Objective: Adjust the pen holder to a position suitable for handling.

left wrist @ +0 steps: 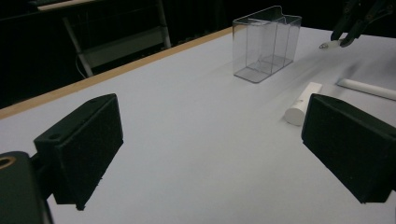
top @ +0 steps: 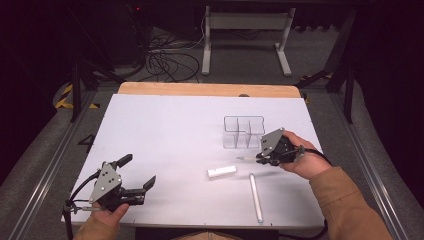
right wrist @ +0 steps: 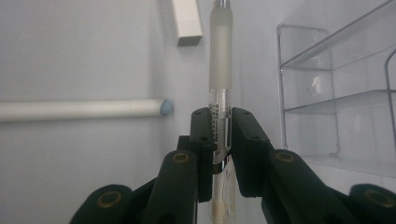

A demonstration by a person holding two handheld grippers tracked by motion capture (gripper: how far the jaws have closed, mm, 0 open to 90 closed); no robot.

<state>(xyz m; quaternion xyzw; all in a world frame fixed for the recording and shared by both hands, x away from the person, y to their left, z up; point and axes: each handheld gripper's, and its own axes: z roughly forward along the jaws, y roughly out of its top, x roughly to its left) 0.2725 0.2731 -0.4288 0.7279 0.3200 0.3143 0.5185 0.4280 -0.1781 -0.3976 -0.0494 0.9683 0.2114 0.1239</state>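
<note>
My right gripper (top: 261, 158) (right wrist: 220, 128) is shut on a clear pen (top: 245, 158) (right wrist: 220, 51) with a frosted grip. It holds the pen level above the white table, just in front of a clear plastic organizer (top: 243, 132) (right wrist: 336, 93) with several compartments. In the left gripper view the pen's tip (left wrist: 329, 45) pokes out of those far jaws. My left gripper (top: 139, 170) (left wrist: 215, 149) rests at the table's near left corner, open, with nothing between its pads. A white block (top: 221, 172) (left wrist: 302, 102) (right wrist: 187, 21) and a long white tube (top: 256, 196) (left wrist: 369, 88) (right wrist: 84, 109) lie on the table.
The white sheet covers a wooden table (top: 200, 89). Beyond the far edge are a white desk frame (top: 245, 30) and loose cables (top: 165, 62) on the floor. Metal rails (top: 45, 165) run along both sides of the table.
</note>
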